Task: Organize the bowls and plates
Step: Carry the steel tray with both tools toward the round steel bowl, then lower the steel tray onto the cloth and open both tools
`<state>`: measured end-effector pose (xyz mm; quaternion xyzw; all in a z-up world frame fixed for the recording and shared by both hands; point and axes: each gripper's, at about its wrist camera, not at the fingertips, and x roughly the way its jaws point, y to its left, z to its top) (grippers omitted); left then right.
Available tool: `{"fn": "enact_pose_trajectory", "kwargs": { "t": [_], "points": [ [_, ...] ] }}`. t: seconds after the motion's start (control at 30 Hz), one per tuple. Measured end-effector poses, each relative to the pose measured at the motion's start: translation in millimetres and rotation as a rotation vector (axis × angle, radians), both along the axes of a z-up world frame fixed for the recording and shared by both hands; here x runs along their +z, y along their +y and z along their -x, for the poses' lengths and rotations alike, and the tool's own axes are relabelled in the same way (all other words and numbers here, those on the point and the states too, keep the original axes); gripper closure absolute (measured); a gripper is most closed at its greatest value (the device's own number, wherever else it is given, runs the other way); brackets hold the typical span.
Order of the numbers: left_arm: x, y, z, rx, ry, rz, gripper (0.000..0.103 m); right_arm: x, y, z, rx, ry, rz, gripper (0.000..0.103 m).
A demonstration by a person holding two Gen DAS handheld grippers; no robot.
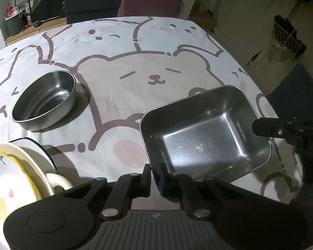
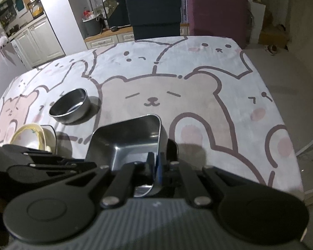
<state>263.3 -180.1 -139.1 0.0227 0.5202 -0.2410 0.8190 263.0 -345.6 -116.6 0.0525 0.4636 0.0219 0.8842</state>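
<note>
A desk point(image 2: 229, 87) covered with a cloth of drawn bears stands in a dim room; two chairs, one dark point(image 2: 155, 14) and one purple point(image 2: 218, 14), are at its far edge.

The left tongs point(image 1: 155, 175) are closed on the near rim of a steel tray point(image 1: 204, 133), with the thin wall pinched between the two fingers. The right tongs point(image 2: 156, 164) are closed on the same tray point(image 2: 127, 143), at its right wall, as the right view shows; in the left view their black tip point(image 1: 267, 127) reaches the tray from the right side. The tray is rectangular and empty, and it looks tilted above the cloth, held from both sides.

To the left of the tray, well apart, a round steel bowl point(image 1: 44, 102) stands upright on the cloth. Nearer, at the left edge, there is a pile of pale plates point(image 1: 16, 166) with yellow rims and small painted leaves; a cream handle point(image 1: 57, 182) shows beside it.
</note>
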Motion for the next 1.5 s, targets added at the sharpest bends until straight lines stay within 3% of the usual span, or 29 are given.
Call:
{"fn": "enact_pose_trajectory", "kwargs": {
  "t": [0.23, 0.83, 1.13, 1.5],
  "points": [
    [-3, -4, 0, -0.02, -0.003, -0.013, 0.095, -8, 6, -5, 0.039, 0.025, 0.104, 0.099],
    [-6, -7, 2, -0.071, -0.009, -0.061, 0.092, -31, 8, -13, 0.08, 0.131, 0.19, 0.093],
    [-11, -3, -2, -0.056, 0.021, -0.045, 0.089, -41, 3, -18, 0.069, 0.167, 0.178, 0.079],
    [-13, 6, -8, -0.031, 0.054, -0.006, 0.078, -50, -13, -22, 0.033, 0.193, 0.074, 0.076]
  ]
}}
